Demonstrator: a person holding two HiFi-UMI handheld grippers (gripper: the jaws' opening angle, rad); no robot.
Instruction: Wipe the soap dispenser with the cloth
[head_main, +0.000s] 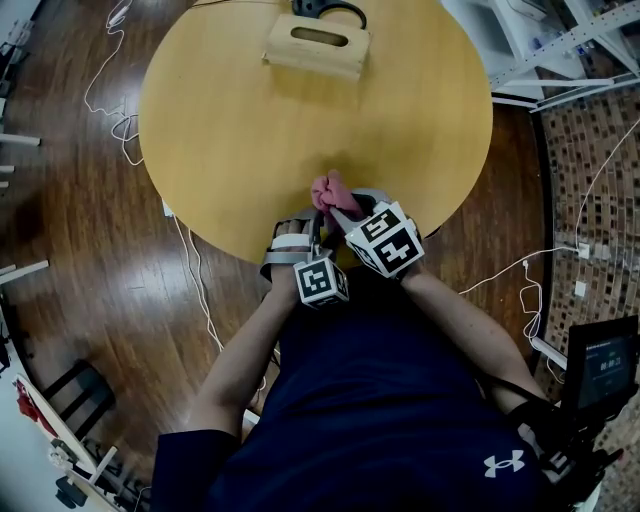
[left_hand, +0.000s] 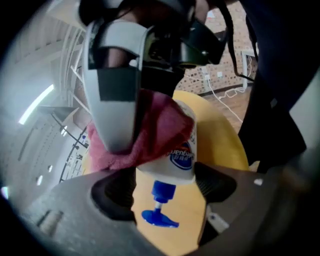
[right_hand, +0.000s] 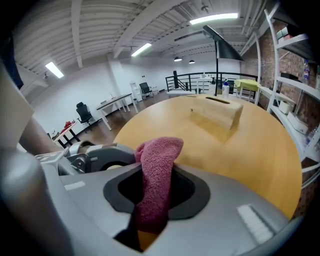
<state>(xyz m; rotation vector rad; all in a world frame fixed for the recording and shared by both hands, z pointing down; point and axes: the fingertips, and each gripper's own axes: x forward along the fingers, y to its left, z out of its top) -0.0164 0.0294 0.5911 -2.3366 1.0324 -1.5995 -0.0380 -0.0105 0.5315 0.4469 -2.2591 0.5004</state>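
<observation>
We start with the big round table (head_main: 250, 130). Our two hands work at its 6 o'clock edge, and a wooden box (head_main: 318, 45) sits far away at 12 o'clock. Our left gripper (left_hand: 165, 186) is squeezed shut on the soap bottle (left_hand: 182, 150). It holds the bottle near the top of its white body, and the bottle seems to be lifted off the table. Our right gripper (right_hand: 157, 192) is pinched tight on the pink cloth (right_hand: 155, 170), and the cloth lies on the bottle's side. The blue pump (left_hand: 159, 210) points back at us. Here is what we think could go wrong. The bottle is smooth and only held near one end, so a hard rub could twist it or pop it out. We are right at the edge, so it could fall to the floor. A strong pull could also tug the cloth out of the right jaws. Then the hard gripper would scrape the bottle. A bump on the little pump could squirt soap on us.
</observation>
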